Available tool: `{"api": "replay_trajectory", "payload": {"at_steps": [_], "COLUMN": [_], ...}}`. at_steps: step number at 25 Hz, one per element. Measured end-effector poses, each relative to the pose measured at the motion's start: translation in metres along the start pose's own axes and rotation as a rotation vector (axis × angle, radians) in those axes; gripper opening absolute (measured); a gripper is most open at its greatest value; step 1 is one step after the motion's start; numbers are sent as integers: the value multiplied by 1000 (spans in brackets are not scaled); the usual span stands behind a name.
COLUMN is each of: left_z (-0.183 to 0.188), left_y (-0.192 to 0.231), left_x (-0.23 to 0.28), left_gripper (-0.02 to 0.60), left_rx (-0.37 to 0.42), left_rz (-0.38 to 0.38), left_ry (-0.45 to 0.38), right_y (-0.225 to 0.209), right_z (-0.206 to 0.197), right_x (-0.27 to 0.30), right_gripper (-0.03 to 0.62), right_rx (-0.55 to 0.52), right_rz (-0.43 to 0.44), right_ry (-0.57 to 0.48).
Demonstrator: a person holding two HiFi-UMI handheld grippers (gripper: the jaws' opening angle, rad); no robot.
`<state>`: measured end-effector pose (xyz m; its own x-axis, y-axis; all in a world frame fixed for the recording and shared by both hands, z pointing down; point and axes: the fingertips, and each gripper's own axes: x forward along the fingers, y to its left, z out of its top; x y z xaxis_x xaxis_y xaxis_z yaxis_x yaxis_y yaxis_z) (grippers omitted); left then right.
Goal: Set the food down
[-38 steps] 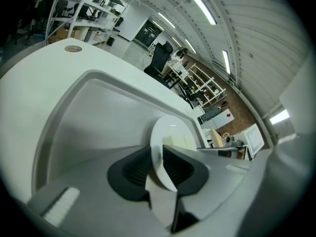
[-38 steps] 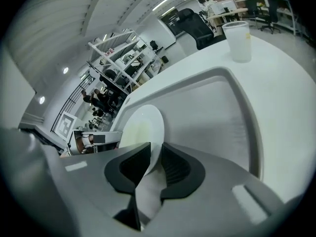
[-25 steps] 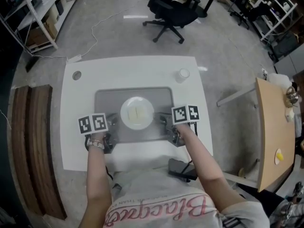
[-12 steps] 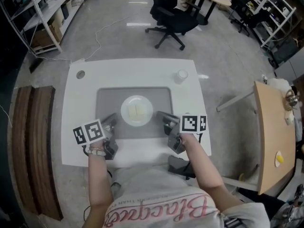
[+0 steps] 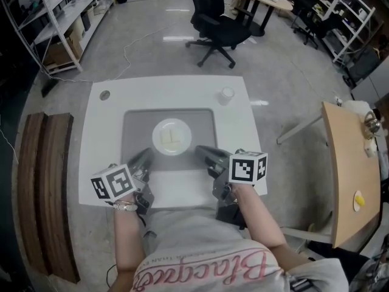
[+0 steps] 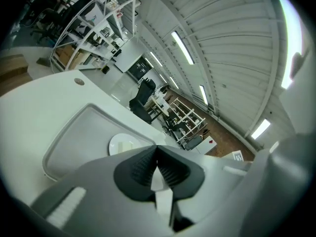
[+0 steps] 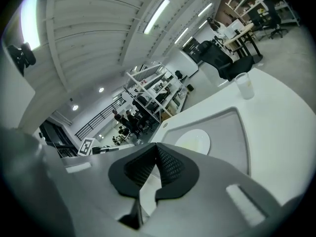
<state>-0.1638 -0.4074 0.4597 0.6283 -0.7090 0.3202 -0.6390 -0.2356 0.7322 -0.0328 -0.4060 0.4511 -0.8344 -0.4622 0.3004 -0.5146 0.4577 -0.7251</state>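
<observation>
Food lies on the plate mid-way across the tray; left gripper and right gripper, both closed and empty at the tray's near edge, should back away level without nudging it

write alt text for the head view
Seen from above, a white plate with pale food sits on a grey tray on a white table. The left gripper and right gripper hover by the tray's near corners, both shut and empty.
</observation>
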Motion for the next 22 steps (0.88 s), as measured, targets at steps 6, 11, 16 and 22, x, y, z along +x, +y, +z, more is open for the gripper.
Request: {"api": "replay_trajectory", "payload": {"at_steps": [6,11,16,22], "left_z": [-11,-16,-25,-46], "left_y": [-27,-54,-77,-91], "left_x": [-9,-15,-25,-47], "left_gripper": [2,2,2,2], "left_rx": [195,291,293,298], "left_rz": [52,69,63,91], "left_ry": [-17,-53,-102,-144], "right_y": [24,45,61,75], "right_z": [-5,-2,-8,-38], "right_x": [-9,-19,-36,-49], "right_gripper": [2,2,2,2], "right_rx": [-163,-298,-291,-344], "right_rz": [-26,-66,-61,-70], "right_ry": [-17,-48,-97,-65]}}
